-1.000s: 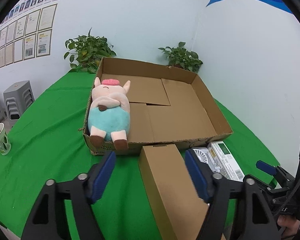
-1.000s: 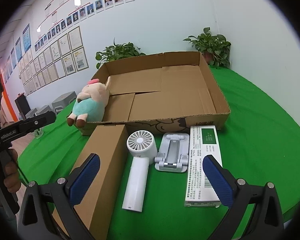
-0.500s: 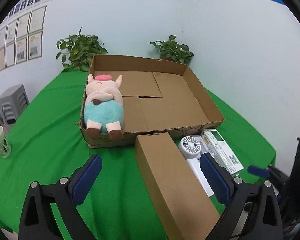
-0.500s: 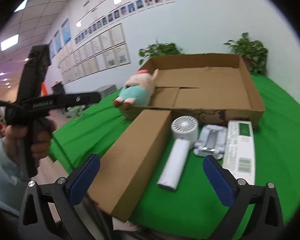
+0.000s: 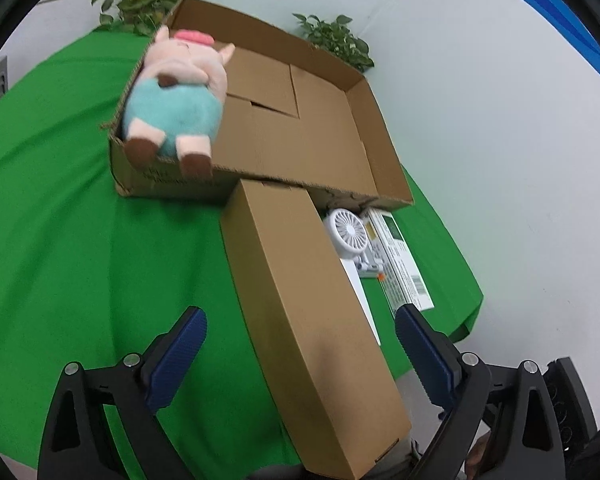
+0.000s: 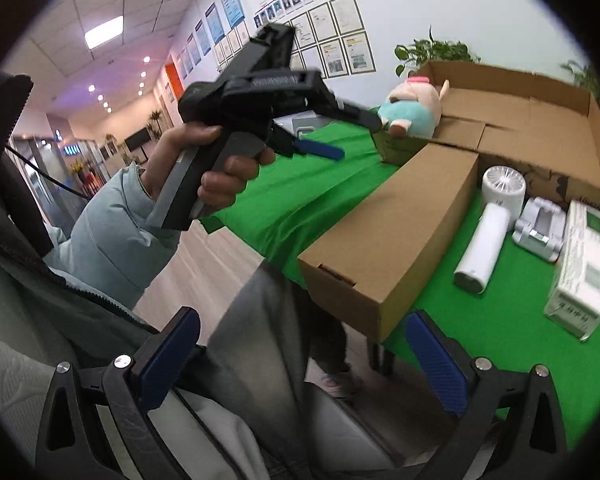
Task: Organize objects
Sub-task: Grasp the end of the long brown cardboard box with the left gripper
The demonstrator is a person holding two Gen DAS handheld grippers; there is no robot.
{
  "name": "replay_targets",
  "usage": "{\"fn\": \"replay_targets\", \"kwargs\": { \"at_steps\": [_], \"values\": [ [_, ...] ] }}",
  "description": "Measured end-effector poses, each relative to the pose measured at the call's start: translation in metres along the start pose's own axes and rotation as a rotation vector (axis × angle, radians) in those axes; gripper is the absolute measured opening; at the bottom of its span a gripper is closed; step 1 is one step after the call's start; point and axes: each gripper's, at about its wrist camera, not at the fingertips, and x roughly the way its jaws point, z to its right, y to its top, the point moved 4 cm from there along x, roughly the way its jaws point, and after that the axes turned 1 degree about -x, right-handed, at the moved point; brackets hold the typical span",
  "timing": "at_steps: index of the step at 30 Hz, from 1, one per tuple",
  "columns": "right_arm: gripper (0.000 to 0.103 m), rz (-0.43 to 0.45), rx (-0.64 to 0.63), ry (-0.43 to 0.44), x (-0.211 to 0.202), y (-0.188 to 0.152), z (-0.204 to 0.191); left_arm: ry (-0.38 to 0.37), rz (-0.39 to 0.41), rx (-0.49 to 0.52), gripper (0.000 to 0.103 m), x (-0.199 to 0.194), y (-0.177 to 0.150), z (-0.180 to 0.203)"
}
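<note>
Green cloth (image 5: 80,240) over counter, matt. Boxes: tray (image 5: 320,148), long box (image 5: 308,300), plain brown cardboard. Pig toy (image 5: 176,92) plush. Fan (image 6: 496,208) smooth white plastic.

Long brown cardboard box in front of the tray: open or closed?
Closed. The long brown cardboard box lies flat on the green tablecloth, top unbroken, its end flap tucked in.

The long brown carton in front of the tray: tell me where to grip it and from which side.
Grip the long brown carton across its narrow width, near the end that overhangs the table edge, coming from above. Its long sides are flat and parallel, and the open left gripper already straddles that width, though its jaws are closing slightly. The handheld fan crowds the right side farther in, so staying near the overhanging end looks safer.
</note>
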Motion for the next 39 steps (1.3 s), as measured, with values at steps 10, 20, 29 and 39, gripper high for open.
{"fn": "replay_targets", "kwargs": {
  "at_steps": [10,20,29,39],
  "values": [
    [0.103,0.014,0.112,-0.267,0.041,0.009,0.038,-0.072,-0.120,-0.059,0.094,0.053,-0.026,0.006],
    [0.103,-0.003,0.079,-0.345,0.072,0.011,0.017,-0.101,-0.170,-0.098,0.086,0.075,-0.041,0.002],
    [0.095,-0.047,0.079,-0.379,0.069,0.004,0.019,-0.121,-0.170,-0.099,0.081,0.068,-0.057,0.006],
    [0.094,0.021,0.235,-0.256,0.054,0.004,0.029,-0.098,-0.140,-0.116,0.073,0.052,-0.057,0.002]
  ]
}}
